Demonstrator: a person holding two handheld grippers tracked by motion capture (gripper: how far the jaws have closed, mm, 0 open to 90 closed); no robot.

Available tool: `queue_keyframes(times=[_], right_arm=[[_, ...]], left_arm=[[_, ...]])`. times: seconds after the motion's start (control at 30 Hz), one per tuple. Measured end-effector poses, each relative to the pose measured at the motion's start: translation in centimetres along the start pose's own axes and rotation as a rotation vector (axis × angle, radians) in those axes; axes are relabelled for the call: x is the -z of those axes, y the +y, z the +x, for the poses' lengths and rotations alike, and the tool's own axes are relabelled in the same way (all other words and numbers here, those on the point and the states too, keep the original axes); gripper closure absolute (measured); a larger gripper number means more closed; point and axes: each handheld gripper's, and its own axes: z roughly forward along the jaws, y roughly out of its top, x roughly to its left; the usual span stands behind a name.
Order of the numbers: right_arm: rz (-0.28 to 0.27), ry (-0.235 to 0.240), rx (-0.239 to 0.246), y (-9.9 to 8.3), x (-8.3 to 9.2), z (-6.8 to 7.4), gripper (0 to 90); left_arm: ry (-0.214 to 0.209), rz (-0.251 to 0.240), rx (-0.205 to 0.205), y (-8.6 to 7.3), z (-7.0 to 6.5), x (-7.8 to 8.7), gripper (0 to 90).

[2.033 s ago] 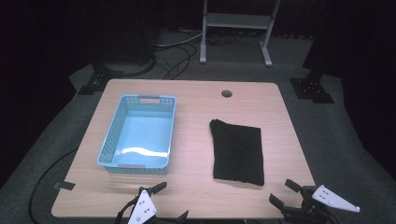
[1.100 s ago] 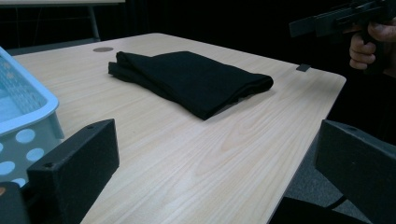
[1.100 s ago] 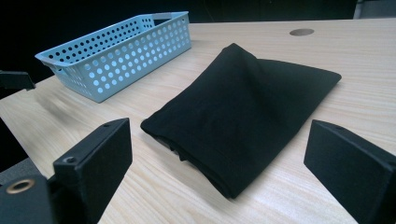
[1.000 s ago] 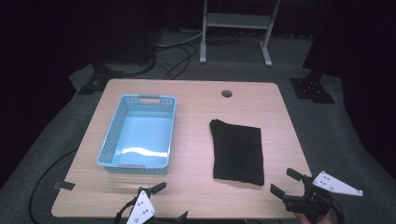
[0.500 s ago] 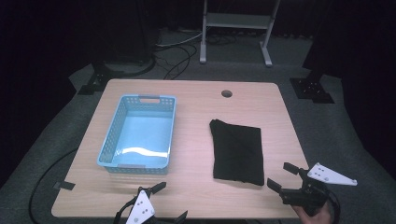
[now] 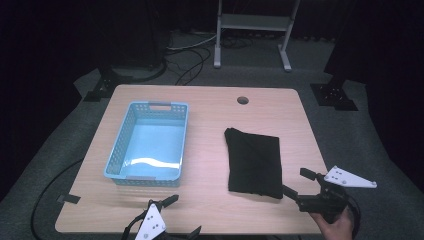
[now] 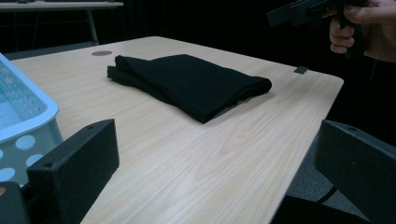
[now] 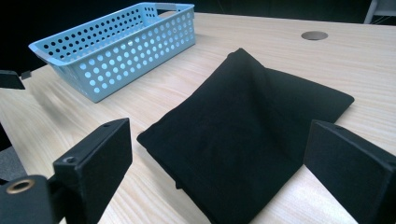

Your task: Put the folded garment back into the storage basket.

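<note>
With both jaw pairs spread and empty, your right gripper (image 6: 306,190) faces the folded black cloth (image 6: 254,162) at the table's (image 6: 210,105) 4 o'clock, presumably for pickup, your left gripper (image 6: 172,216) idling at 6 o'clock.

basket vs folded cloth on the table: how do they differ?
Colour: the basket is light blue, the cloth black.
Form: the basket is a rigid tray with perforated walls and is empty; the cloth is soft, folded and lies flat.
Place: the basket sits on the table's left half, the cloth on its right half, just ahead of the open right gripper.
Shared: both rest on the table, ungrasped.
</note>
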Motion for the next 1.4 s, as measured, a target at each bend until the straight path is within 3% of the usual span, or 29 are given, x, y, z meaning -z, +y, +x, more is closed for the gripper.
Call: queue_keyframes(times=[0.57, 1.4], right_arm=[[0.046, 0.017, 0.015, 2.1, -2.0, -0.2, 7.7], [0.127, 0.003, 0.017, 4.6, -5.6, -1.2, 7.7]], left_arm=[[0.001, -0.003, 0.002, 0.0, 0.2, 0.1, 0.0], [-0.001, -0.011, 0.003, 0.1, 0.4, 0.1, 0.0]])
